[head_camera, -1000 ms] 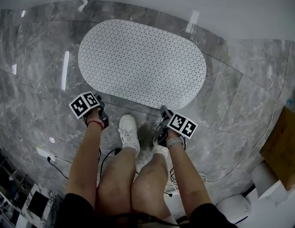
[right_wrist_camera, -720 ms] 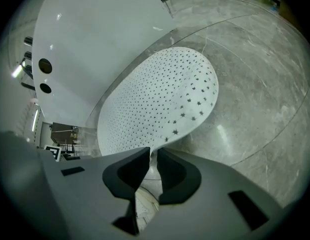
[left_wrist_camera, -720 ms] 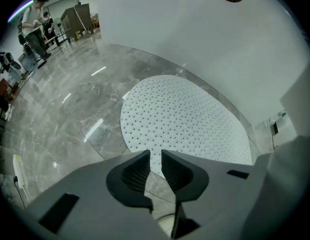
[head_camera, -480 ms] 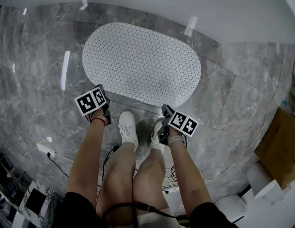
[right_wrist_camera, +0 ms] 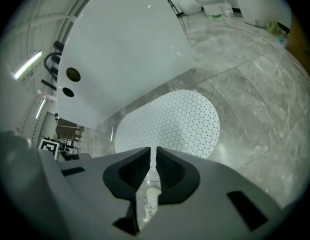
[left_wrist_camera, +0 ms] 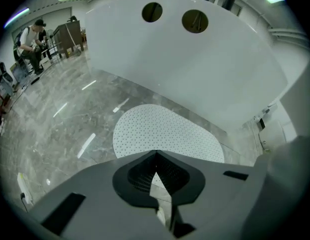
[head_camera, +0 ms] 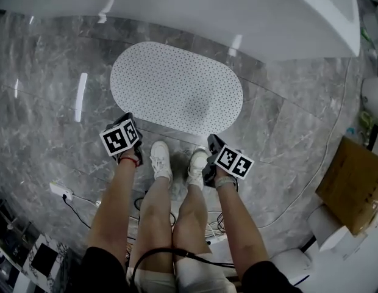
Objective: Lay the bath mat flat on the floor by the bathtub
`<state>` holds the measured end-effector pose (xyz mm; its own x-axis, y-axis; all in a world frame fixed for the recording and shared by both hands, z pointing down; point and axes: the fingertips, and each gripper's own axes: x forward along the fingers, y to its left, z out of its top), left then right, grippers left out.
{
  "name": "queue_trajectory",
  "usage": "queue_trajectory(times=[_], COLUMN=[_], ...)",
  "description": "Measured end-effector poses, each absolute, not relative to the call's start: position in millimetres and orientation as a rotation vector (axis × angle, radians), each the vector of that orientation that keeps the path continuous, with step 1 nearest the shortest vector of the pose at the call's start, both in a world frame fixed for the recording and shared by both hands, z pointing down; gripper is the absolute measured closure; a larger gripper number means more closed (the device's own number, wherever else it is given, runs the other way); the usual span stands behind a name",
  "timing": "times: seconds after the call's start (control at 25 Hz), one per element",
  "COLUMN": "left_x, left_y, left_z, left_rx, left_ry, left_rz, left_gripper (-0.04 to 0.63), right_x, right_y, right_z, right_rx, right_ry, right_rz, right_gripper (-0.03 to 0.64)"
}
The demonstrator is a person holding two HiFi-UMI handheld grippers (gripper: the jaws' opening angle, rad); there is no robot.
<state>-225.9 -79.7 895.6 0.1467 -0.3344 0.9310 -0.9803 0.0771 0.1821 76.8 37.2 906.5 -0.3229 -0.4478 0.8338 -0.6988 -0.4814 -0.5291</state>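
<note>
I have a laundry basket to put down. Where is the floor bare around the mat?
Bare floor lies left of the mat, between the bathtub and the power strip. More lies right of the mat, before the cardboard box. Crowded: cables behind the shoes, and only a thin strip between mat and bathtub.

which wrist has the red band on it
The left wrist: a thin red band circles it, while the right wrist wears a pale grey one.
</note>
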Motion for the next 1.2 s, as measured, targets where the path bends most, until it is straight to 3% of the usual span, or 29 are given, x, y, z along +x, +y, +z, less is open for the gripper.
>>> queue_trajectory(times=[0.36,0.64,1.2], left_x=[-202.5,-190.5,-123.8], left_y=[-108.0,-102.6,-110.9], left_z=[770.8,677.0,480.2], left_rx=[1.778,1.887,2.314], left_ry=[-1.339,-1.314,-1.29], left_rz=[0.966,0.793,0.782], left_gripper=[0.581,0.581,0.583], right_x=[65.6,64.7,60.5], right_y=[-0.9,-16.4,-50.0], right_z=[795.8,699.0,504.8], right_rx=[1.597,1.588,1.512], right_ry=[-1.762,-1.899,-2.234], right_rz=[1.628,1.494,0.971], right_gripper=[0.586,0.589,0.591])
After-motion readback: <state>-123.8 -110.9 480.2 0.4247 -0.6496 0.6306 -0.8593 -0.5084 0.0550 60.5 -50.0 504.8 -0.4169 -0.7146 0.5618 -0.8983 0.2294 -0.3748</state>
